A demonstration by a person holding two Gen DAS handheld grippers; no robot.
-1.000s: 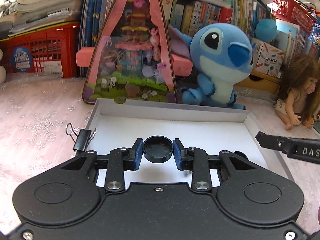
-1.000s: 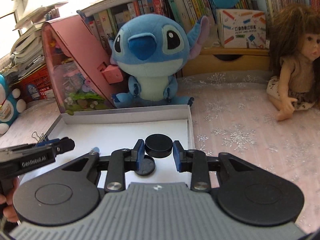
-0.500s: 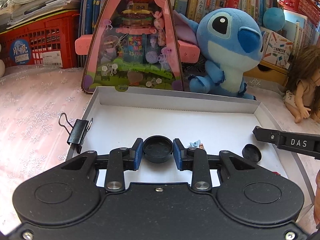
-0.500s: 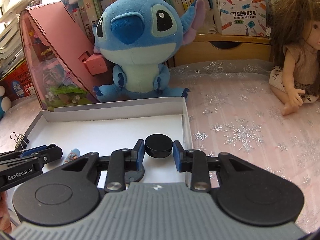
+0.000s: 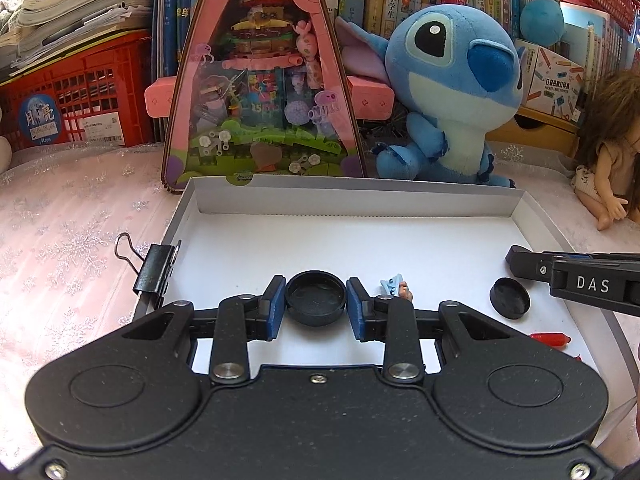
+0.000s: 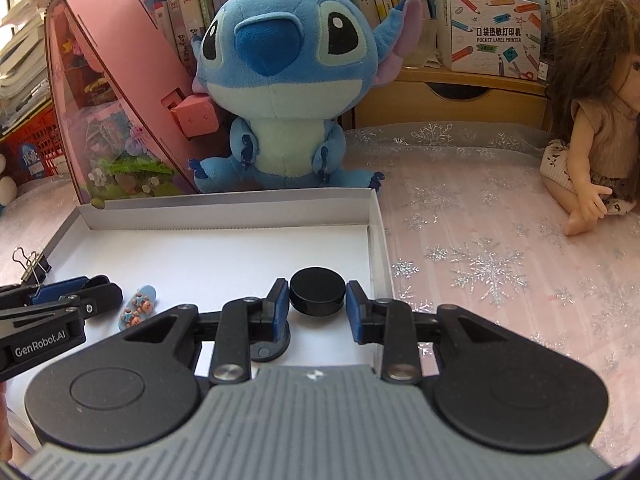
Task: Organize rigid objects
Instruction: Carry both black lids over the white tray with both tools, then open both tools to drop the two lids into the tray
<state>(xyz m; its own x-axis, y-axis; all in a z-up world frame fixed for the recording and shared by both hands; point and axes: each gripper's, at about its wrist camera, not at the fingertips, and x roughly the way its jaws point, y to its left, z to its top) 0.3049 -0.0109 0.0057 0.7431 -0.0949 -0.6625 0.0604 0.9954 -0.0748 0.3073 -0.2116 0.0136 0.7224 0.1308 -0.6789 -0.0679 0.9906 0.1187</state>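
While the left hand-held gripper [image 5: 316, 304] clamps a round black cap [image 5: 315, 298], hollow side up, between its blue pads [image 5: 275, 307], the cap hangs over the near part of a shallow white box tray [image 5: 352, 196]. A second black cap [image 6: 317, 290], flat side up, sits between the pads of the right hand-held gripper [image 6: 317, 305], near the tray's right wall; those jaws are opening, with a thin gap showing on each side of it. A darker round disc [image 6: 269, 347] lies on the tray floor under the right gripper's left finger. A small blue figurine clip [image 6: 138, 307] lies between the two grippers, and a red piece [image 5: 549, 339] sits at the tray's right edge. A black binder clip [image 5: 154, 270] grips the tray's left wall. Behind the tray, on the snowflake-patterned bench [image 6: 480, 264], sit a blue plush toy [image 6: 280, 92], a pink toy box [image 5: 260, 80] and a doll [image 6: 592, 120].
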